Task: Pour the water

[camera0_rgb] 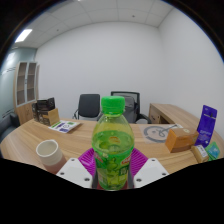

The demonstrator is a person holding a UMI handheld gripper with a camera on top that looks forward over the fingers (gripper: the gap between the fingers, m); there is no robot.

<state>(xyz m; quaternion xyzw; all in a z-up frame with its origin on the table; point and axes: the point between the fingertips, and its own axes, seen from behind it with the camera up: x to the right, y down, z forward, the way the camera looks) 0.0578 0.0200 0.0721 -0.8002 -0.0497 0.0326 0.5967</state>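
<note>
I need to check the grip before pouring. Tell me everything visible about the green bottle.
The bottle is translucent green plastic with a green screw cap, still on, and a green label round its body. It stands upright between the two fingers of the tool, whose pink pads sit close against its lower sides; whether both press on it cannot be seen. Its base is hidden. Behind it lies the wooden table, with a white cup off to one side.

The tool point(113, 170) has pale grey fingers bearing magenta pads.
</note>
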